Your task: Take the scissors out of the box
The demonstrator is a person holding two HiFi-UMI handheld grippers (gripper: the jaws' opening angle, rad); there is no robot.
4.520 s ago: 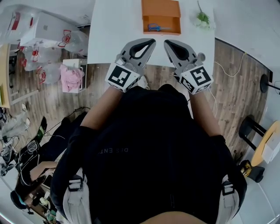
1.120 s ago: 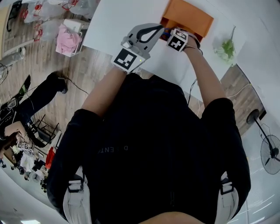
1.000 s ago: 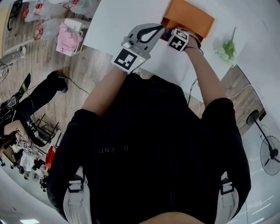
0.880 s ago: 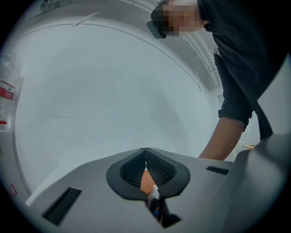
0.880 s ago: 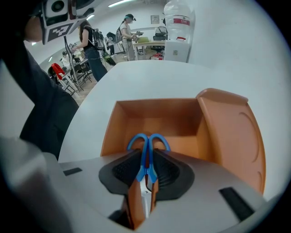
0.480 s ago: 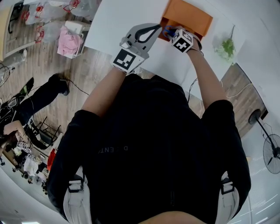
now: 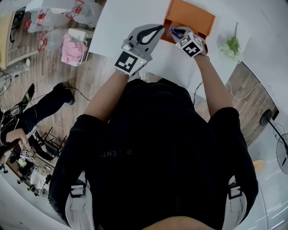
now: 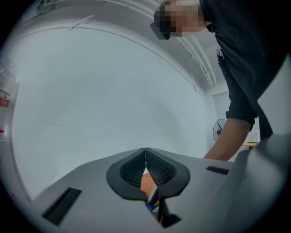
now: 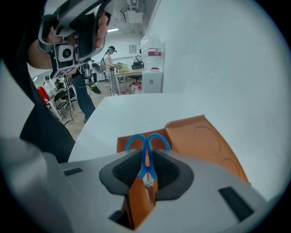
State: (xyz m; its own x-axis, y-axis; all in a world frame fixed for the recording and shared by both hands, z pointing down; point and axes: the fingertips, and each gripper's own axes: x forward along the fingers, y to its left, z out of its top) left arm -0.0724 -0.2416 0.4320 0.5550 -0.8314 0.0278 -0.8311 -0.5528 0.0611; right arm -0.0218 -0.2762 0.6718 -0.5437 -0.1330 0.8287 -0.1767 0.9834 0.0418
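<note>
The right gripper (image 9: 145, 154) pinches the scissors (image 9: 146, 164). Its jaws have just been closing, and the scissors stand between them. The dark pads press on the blue shank from both sides. The two blue handle loops stick out past the jaw tips, pointing away from the gripper. Orange shows through the gap lower down between the jaws.

The orange box (image 9: 207, 141) lies open on the white bench (image 9: 118, 113), just beyond the loops, with its lid tipped back to the right. In the right gripper view the loops overlap the box's near wall. Whether the scissors are clear of the box I cannot tell.

In the head view the right gripper (image 7: 176, 33) tilts down at the near edge of the box (image 7: 191, 15), and the scissors (image 7: 172, 30) show as a blue spot at its tip.

The left gripper (image 7: 160, 27) hovers just beside it over the bench (image 7: 126, 13). Its jaws are pressed together at the tips, as the left gripper (image 8: 145, 149) view shows, with nothing pinched between them.
</note>
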